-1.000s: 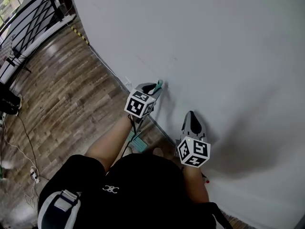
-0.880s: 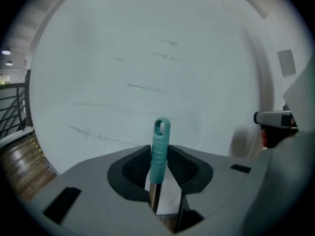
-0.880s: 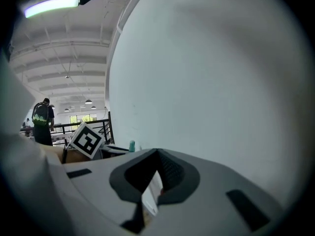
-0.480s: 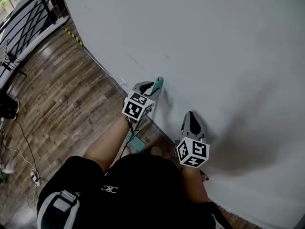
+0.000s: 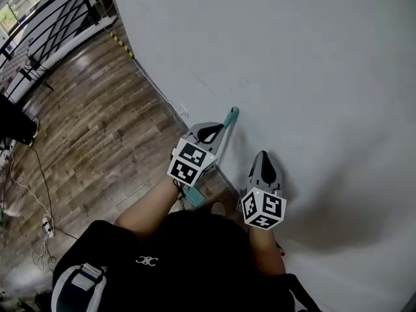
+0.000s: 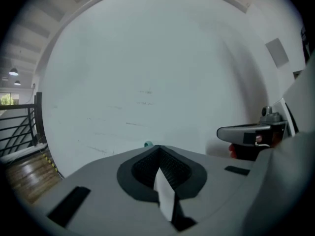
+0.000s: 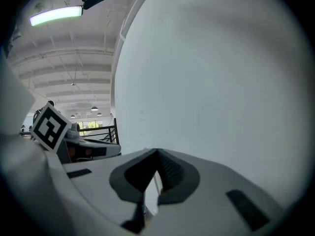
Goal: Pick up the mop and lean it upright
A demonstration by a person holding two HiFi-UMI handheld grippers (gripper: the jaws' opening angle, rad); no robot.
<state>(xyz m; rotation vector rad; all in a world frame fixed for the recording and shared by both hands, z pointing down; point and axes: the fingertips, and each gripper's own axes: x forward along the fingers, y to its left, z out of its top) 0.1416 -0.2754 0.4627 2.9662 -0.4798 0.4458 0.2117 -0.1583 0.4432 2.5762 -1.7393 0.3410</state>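
The mop stands nearly upright against the white wall (image 5: 312, 77). Its teal handle tip (image 5: 232, 116) touches the wall, and its teal head (image 5: 192, 197) rests on the wood floor below. My left gripper (image 5: 212, 132) sits just short of the handle tip with its jaws shut and nothing between them. In the left gripper view the teal tip (image 6: 148, 144) peeks over the closed jaws of the left gripper (image 6: 158, 151). My right gripper (image 5: 262, 160) hangs to the right, close to the wall, with its jaws together and nothing seen in them; the right gripper view shows the right gripper (image 7: 156, 156) facing bare wall.
Wood plank floor (image 5: 97, 129) spreads to the left. A black railing (image 5: 45, 25) runs along the far left. Cables (image 5: 29, 181) trail over the floor near it. A yellow-and-black strip (image 5: 123, 44) lies at the wall's foot.
The left gripper has drawn back from the teal handle tip, which now stands clear beyond its jaws. The right gripper has hardly moved.
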